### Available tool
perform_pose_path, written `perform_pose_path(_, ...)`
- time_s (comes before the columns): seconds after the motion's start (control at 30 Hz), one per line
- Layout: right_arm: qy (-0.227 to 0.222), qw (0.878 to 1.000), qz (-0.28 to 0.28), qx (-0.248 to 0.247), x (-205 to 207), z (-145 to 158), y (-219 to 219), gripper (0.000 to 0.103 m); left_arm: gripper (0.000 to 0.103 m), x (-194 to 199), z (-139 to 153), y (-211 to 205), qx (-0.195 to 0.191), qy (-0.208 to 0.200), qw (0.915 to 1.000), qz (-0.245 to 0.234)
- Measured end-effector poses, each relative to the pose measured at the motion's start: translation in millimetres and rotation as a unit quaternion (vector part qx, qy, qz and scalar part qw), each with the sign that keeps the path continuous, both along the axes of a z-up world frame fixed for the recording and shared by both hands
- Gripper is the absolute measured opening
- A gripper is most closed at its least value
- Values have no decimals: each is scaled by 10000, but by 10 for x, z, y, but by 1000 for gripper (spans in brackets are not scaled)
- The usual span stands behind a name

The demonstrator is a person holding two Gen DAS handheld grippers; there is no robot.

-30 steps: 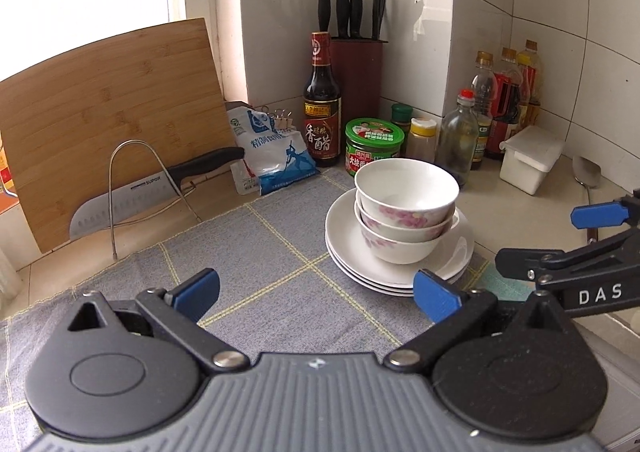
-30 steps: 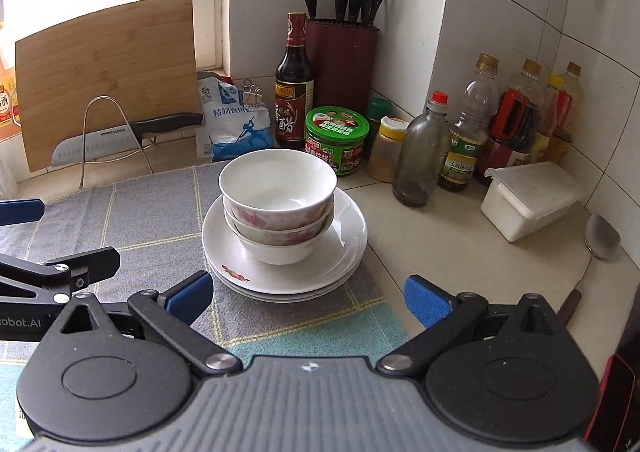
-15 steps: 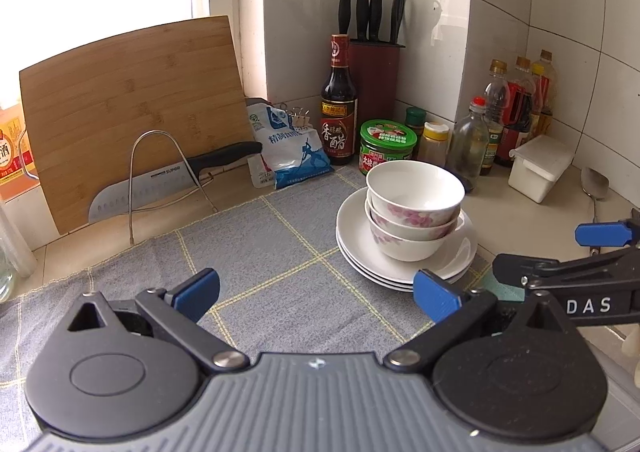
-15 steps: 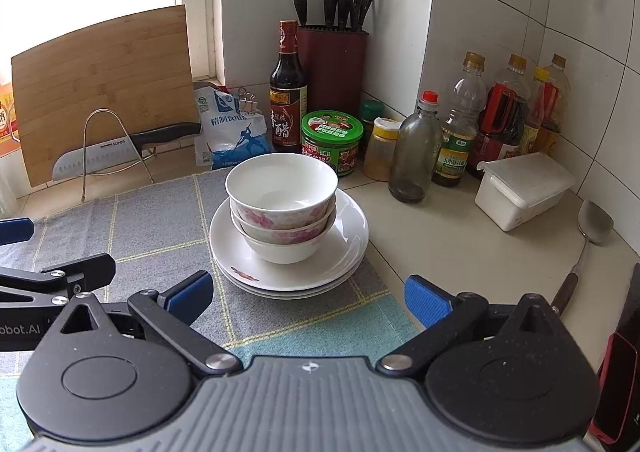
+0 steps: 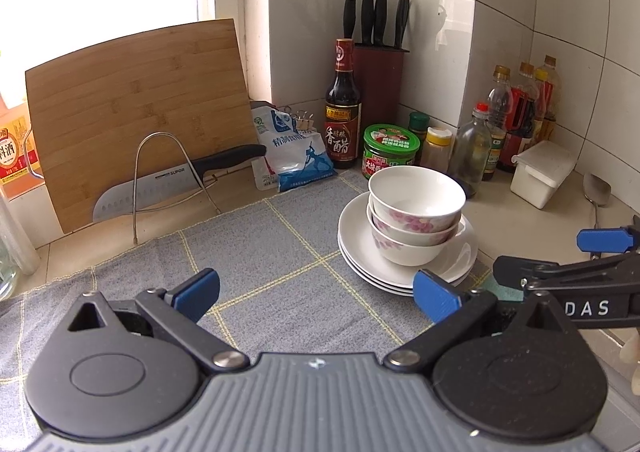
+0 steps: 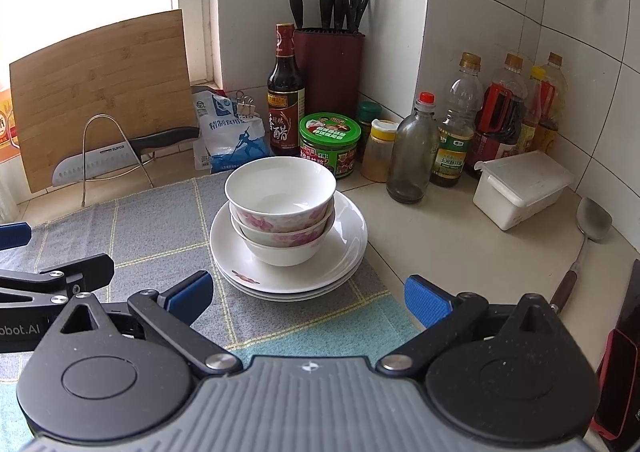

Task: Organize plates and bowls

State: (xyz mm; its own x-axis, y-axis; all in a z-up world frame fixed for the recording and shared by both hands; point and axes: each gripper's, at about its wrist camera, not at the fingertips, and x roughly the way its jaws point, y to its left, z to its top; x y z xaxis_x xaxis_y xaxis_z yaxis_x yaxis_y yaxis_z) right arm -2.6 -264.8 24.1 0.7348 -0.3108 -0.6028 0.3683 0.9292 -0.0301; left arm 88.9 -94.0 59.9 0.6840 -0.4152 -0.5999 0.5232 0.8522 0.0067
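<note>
Nested white bowls with pink flowers [image 5: 414, 212] [image 6: 282, 208] sit on a stack of white plates [image 5: 360, 252] [image 6: 344, 252] on a grey checked cloth [image 5: 260, 252] [image 6: 160, 228]. My left gripper [image 5: 316, 290] is open and empty, low over the cloth, left of and nearer than the stack. My right gripper [image 6: 308, 294] is open and empty just in front of the plates. Each gripper also shows from the side in the other's view: the right one in the left wrist view [image 5: 576, 264], the left one in the right wrist view [image 6: 52, 272].
A bamboo cutting board [image 5: 136, 108] and a knife on a wire rack [image 5: 168, 180] stand at the back left. A vinegar bottle [image 6: 285, 100], knife block [image 6: 330, 64], green jar [image 6: 330, 142], salt bag [image 6: 232, 136], several bottles [image 6: 452, 132], a white box [image 6: 520, 188] and a spoon [image 6: 592, 220] line the back and right.
Both grippers have drawn back and risen a little from the stack, so more of the counter and wall shows. Both stay open. The bowls and plates have not moved.
</note>
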Motion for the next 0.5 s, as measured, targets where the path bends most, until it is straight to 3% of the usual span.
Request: perform_pose_path(0.5,-16,10000,-10,-22,13,47,32,103,102,1,38,42,-64,35,10000,53)
